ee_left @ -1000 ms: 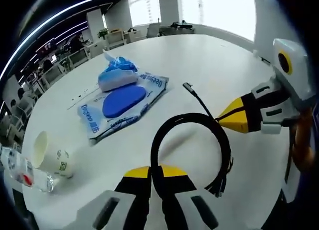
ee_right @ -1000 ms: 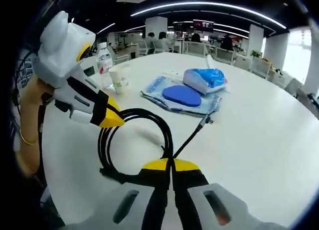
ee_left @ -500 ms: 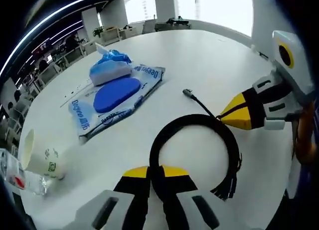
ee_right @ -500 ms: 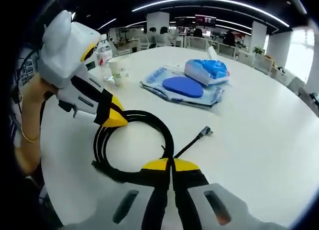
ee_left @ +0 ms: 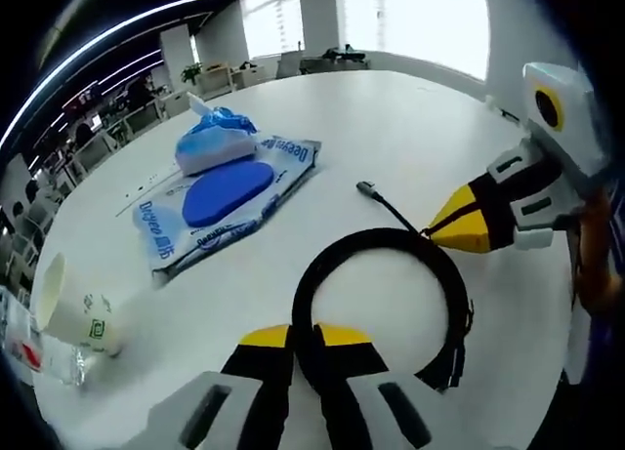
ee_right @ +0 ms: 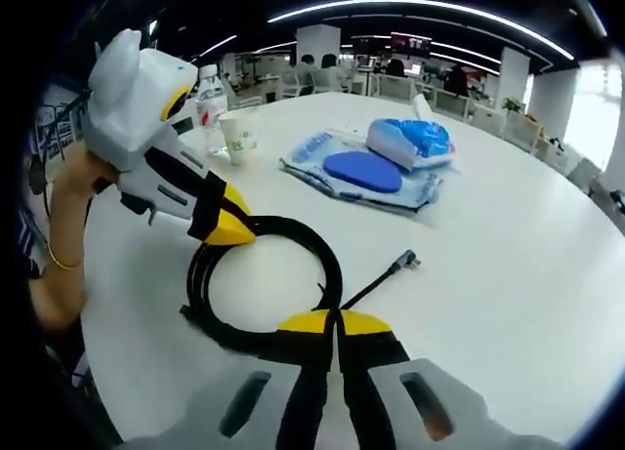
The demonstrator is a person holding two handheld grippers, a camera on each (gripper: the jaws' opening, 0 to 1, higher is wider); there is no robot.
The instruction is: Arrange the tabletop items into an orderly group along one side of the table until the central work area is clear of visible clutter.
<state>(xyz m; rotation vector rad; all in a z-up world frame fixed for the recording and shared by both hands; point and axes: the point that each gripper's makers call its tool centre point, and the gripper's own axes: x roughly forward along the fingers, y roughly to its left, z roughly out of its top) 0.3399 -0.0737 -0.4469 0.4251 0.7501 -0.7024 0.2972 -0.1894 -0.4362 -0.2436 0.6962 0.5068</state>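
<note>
A wide white table [ee_right: 508, 274] carries the scene, glossy under strip lights; behind it an open office with chairs and desks, bright windows on one side. The coiled black cable [ee_left: 386, 304] lies near the table edge, its plug end [ee_right: 405, 263] trailing outward. Both grippers pinch the coil at opposite sides — the left gripper [ee_left: 303, 335] has its jaws pressed onto the near loop, the right gripper [ee_right: 334, 323] likewise. Farther in, well apart from the cable, a blue-printed packet [ee_left: 220, 201] lies flat with a blue bag [ee_right: 410, 143] on it. A paper cup [ee_right: 234, 138] stands beside a bottle [ee_right: 207, 94] near the far edge.
</note>
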